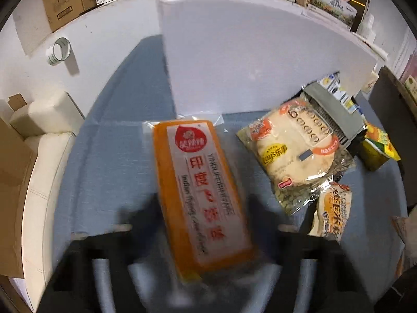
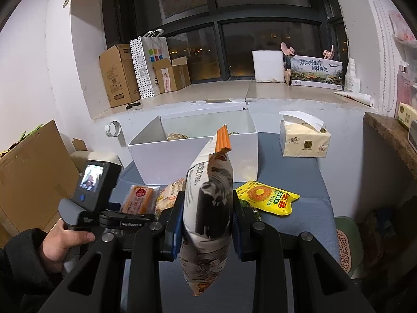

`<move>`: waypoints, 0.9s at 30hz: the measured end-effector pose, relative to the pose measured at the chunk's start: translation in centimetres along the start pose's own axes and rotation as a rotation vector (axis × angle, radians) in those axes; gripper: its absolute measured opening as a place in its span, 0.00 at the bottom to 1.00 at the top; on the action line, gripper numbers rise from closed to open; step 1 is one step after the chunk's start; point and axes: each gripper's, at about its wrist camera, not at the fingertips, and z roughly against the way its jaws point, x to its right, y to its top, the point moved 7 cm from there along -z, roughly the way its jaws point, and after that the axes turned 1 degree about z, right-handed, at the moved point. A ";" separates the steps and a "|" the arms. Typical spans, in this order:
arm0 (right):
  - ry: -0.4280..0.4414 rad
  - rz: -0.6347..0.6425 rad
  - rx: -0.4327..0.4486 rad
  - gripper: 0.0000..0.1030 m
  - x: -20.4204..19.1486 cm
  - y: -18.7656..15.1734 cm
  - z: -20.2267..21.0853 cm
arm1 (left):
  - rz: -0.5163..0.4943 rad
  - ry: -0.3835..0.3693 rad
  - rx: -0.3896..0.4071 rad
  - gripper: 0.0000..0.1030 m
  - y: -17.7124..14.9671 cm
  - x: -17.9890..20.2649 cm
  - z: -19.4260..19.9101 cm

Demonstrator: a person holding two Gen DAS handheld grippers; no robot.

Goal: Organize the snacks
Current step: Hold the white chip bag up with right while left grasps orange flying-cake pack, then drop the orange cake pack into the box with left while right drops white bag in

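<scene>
My right gripper (image 2: 207,221) is shut on a white and orange snack bag (image 2: 208,182) and holds it upright above the blue table, in front of the white box (image 2: 187,156). The box has snacks inside. My left gripper (image 1: 203,224) is open around an orange flatbread packet (image 1: 200,187) that lies on the blue cloth; the fingers are blurred. That gripper also shows in the right wrist view (image 2: 122,216) at the left, beside the same packet (image 2: 138,198). A Lay's bag (image 1: 294,151) lies to its right. A yellow snack bag (image 2: 268,198) lies right of my right gripper.
A tissue pack (image 2: 303,140) stands at the table's back right. A tape roll (image 1: 58,50) sits by the wall. Cardboard boxes (image 2: 120,75) and a foam box (image 2: 268,65) line the window sill. A small corn snack bag (image 1: 331,211) lies near the Lay's bag.
</scene>
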 end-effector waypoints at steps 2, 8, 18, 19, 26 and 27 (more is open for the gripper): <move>0.003 -0.004 0.000 0.32 0.0 0.0 0.1 | 0.018 -0.053 -0.001 0.61 -0.4 0.0 0.4; 0.001 0.008 -0.001 0.32 -0.4 0.0 0.1 | -0.002 -0.136 0.078 0.61 -1.5 -0.1 5.5; 0.080 0.015 0.017 0.32 -1.6 3.1 -0.8 | -0.104 -0.223 0.309 0.61 6.2 1.5 15.3; 0.090 0.013 0.021 0.32 -1.7 3.8 -1.0 | -0.110 -0.220 0.326 0.61 7.6 1.6 15.7; 0.148 -0.014 0.096 0.32 -1.6 13.3 -4.6 | -0.117 -0.239 0.379 0.61 16.2 3.5 13.9; 0.149 -0.032 0.100 0.32 -1.2 14.9 -5.6 | -0.118 -0.236 0.380 0.61 17.3 3.9 13.2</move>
